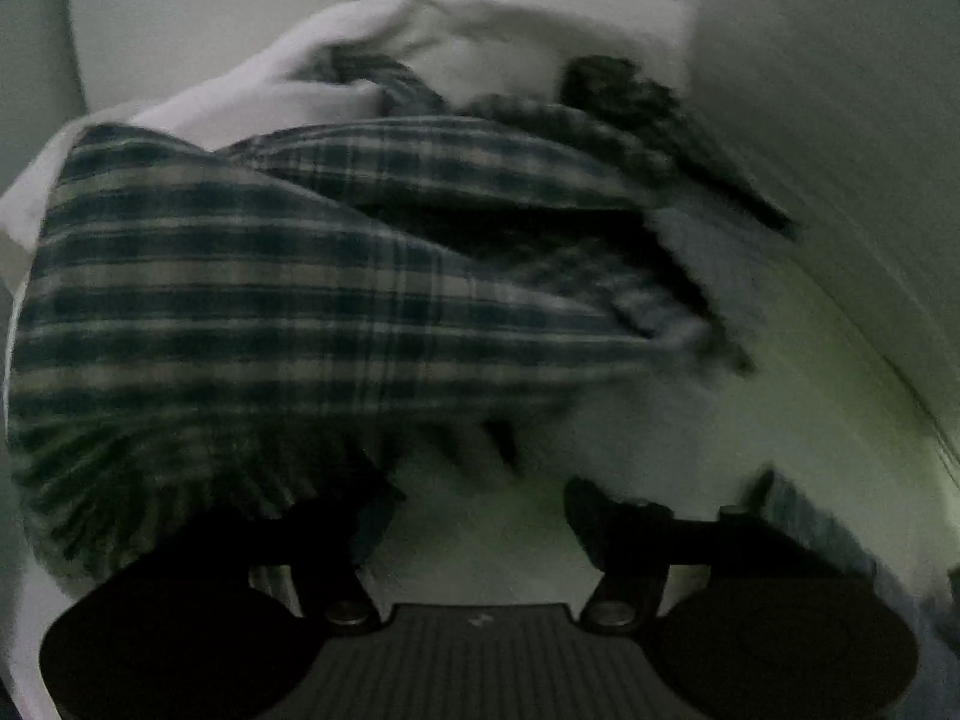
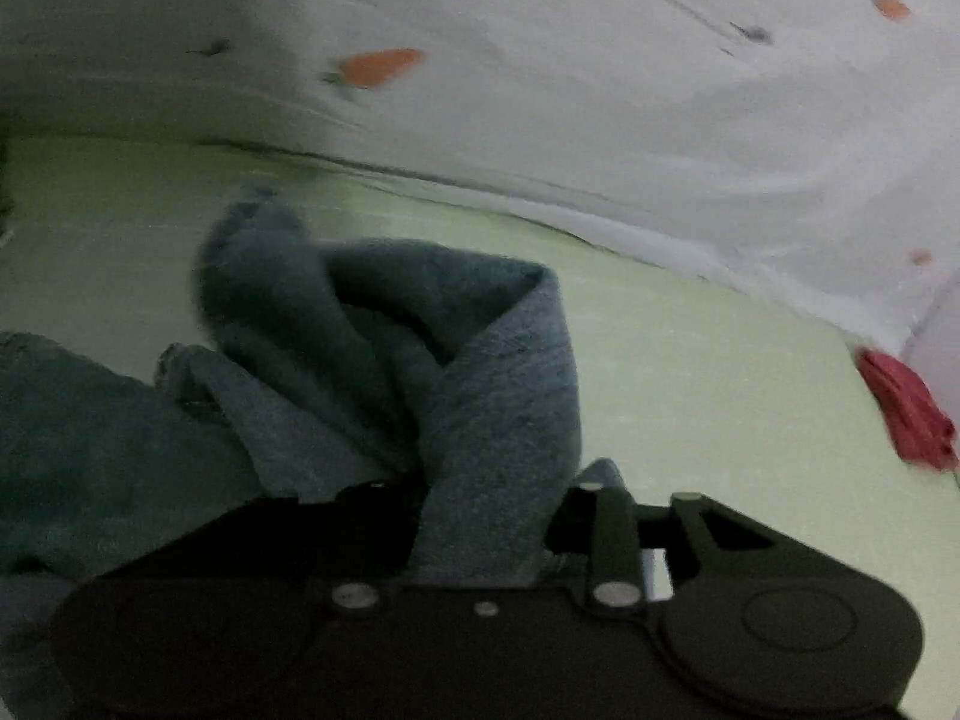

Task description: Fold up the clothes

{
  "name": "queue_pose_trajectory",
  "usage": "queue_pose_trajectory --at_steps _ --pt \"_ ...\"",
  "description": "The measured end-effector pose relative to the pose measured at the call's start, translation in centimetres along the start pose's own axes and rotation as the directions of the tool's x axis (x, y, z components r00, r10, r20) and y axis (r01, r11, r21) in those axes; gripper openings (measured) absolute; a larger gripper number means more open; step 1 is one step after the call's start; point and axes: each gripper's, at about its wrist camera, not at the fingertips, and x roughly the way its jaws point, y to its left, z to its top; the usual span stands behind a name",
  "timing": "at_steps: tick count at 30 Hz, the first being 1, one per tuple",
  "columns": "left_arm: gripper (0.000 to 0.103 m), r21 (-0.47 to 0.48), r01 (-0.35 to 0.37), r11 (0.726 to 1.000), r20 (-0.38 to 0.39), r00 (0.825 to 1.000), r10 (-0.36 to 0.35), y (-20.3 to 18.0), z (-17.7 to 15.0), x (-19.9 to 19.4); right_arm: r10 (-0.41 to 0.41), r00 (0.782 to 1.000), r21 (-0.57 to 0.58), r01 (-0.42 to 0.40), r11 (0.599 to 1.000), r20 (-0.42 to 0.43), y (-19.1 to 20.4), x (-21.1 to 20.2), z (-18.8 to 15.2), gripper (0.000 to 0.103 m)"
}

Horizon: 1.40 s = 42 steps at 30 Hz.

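Currently: right gripper clamped on a fold of blue-grey knit garment; left gripper spread wide, holding nothing.

Landmark is the pale green bed surface. Blue-grey garment rises from it in a bunched peak straight into the right jaws, the rest trailing down toward the lower left, probably lifted to shake it out before laying flat. Left wrist view, blurred: dark blue-and-cream plaid fabric heaped on the bed surface just beyond the open left fingers, white cloth behind it. White carrot-print sheet borders the bed's far edge; crumpled red cloth lies at its right end, well apart.
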Motion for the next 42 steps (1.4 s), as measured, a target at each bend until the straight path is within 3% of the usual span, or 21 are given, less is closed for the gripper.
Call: queue_pose_trajectory --at_steps 3,4,9,13,17,20,22,23,24,26,30,33,35,37,42 --pt "0.069 0.058 0.05 0.997 -0.034 0.998 -0.048 -2.0 -3.1 -1.2 0.046 0.998 0.088 -0.049 0.995 0.039 -3.1 -2.5 -1.8 0.079" --pt "0.069 0.076 0.059 0.995 -0.047 0.997 -0.056 -2.8 -4.2 -1.6 0.058 0.997 0.105 -0.064 0.992 0.059 -3.6 -3.3 -2.5 0.084" --pt "0.069 0.167 0.112 0.979 -0.076 0.992 -0.101 -6.9 -8.8 -4.6 0.121 0.986 0.148 -0.137 0.979 0.115 -5.3 -6.4 -5.9 0.087" --pt "0.073 0.225 0.132 0.965 -0.056 0.991 -0.123 -9.9 -12.5 -7.8 0.187 0.98 0.093 -0.192 0.977 0.062 -6.0 -5.5 -8.4 0.087" --pt "0.073 0.23 0.138 0.963 -0.085 0.989 -0.121 -12.7 -16.8 -10.4 0.267 0.963 0.064 -0.265 0.962 -0.029 -7.1 -3.9 -10.9 0.087" --pt "0.073 0.25 0.142 0.958 -0.099 0.988 -0.12 -14.6 -19.1 -10.9 0.299 0.951 0.019 -0.298 0.954 -0.08 -8.0 -3.2 -12.3 0.077" --pt "0.073 0.256 0.139 0.957 -0.095 0.988 -0.118 -16.0 -20.5 -11.7 0.33 0.939 0.025 -0.329 0.944 -0.1 -9.5 -2.4 -12.7 0.046" --pt "0.073 0.254 0.138 0.957 -0.092 0.989 -0.118 -16.6 -21.0 -12.1 0.346 0.932 0.029 -0.345 0.938 -0.11 -10.3 -2.0 -12.8 0.019" --pt "0.073 0.252 0.136 0.958 -0.087 0.989 -0.118 -17.4 -21.4 -12.2 0.362 0.924 0.032 -0.361 0.932 -0.119 -11.2 -1.5 -13.0 0.013" --pt "0.073 0.248 0.131 0.96 -0.078 0.99 -0.115 -18.6 -22.3 -12.7 0.374 0.922 0.028 -0.373 0.927 -0.104 -13.2 -0.9 -13.3 0.01" --pt "0.073 0.229 0.11 0.967 -0.059 0.993 -0.099 -20.8 -24.3 -13.6 0.321 0.946 -0.022 -0.322 0.946 -0.029 -17.7 0.4 -11.8 0.008" --pt "0.073 0.191 0.089 0.978 -0.042 0.996 -0.082 -21.9 -25.4 -13.8 0.196 0.98 -0.018 -0.195 0.981 0.039 -22.3 2.0 -9.9 0.009" --pt "0.073 0.161 0.075 0.984 -0.036 0.997 -0.07 -22.4 -25.6 -13.6 0.107 0.992 -0.013 -0.106 0.994 0.066 -24.9 3.1 -9.1 0.021" --pt "0.073 0.132 0.062 0.989 -0.033 0.998 -0.058 -22.7 -25.7 -13.3 0.02 0.996 -0.006 -0.02 1.0 0.09 -27.6 4.3 -8.4 0.041" --pt "0.073 0.12 0.031 0.992 -0.038 0.999 -0.027 -23.4 -24.9 -12.4 0.018 0.997 0.032 -0.02 0.999 0.075 -29.1 4.3 -8.8 0.069"
